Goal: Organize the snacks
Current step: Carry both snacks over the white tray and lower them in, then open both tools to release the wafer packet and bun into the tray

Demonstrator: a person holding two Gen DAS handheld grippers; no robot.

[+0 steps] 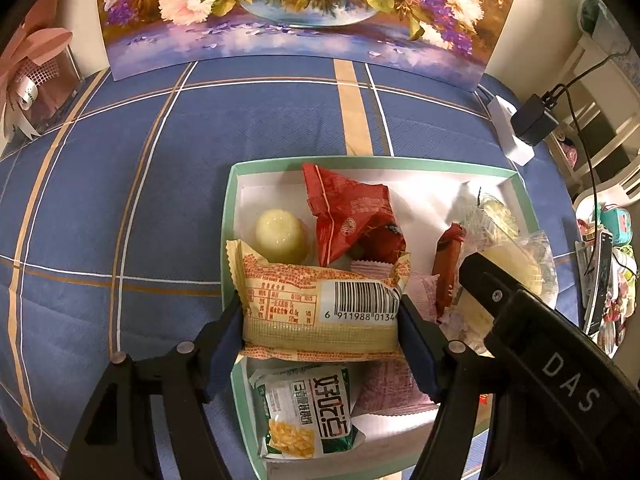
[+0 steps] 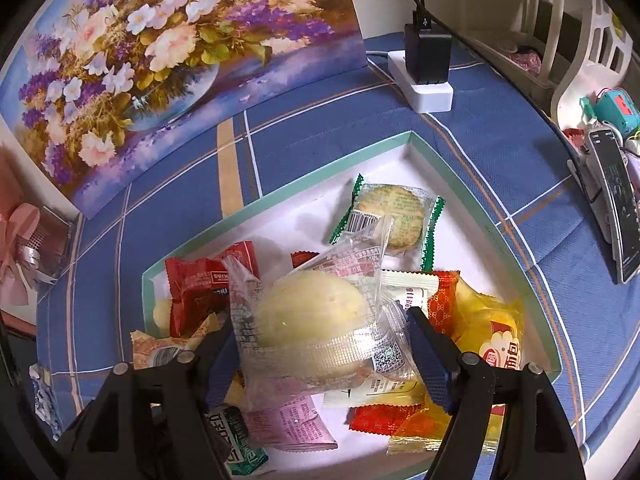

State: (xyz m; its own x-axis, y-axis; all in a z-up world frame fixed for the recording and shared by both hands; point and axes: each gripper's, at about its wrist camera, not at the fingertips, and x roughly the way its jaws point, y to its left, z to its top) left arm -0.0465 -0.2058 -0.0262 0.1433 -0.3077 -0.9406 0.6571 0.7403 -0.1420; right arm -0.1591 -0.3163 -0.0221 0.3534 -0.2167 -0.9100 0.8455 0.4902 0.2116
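My left gripper (image 1: 320, 320) is shut on a yellow-and-orange cake packet with a barcode (image 1: 320, 304), held above the left side of the green-rimmed white box (image 1: 228, 208). My right gripper (image 2: 320, 344) is shut on a clear-wrapped pale round bun (image 2: 312, 316), held over the box (image 2: 472, 176). The right gripper's black body (image 1: 552, 344) shows at the right of the left wrist view. Inside the box lie a red packet (image 1: 352, 216), a pale jelly cup (image 1: 280, 232), a green corn snack pack (image 1: 308, 408), a green-edged biscuit packet (image 2: 392, 216) and a yellow bread bag (image 2: 492, 344).
The box sits on a blue plaid cloth (image 1: 120, 184). A flower painting (image 1: 304, 12) leans at the back. A white power strip with a black charger (image 2: 424, 68) lies back right. A phone (image 2: 616, 220) rests at the right edge. A pink ribboned gift box (image 1: 36, 80) stands back left.
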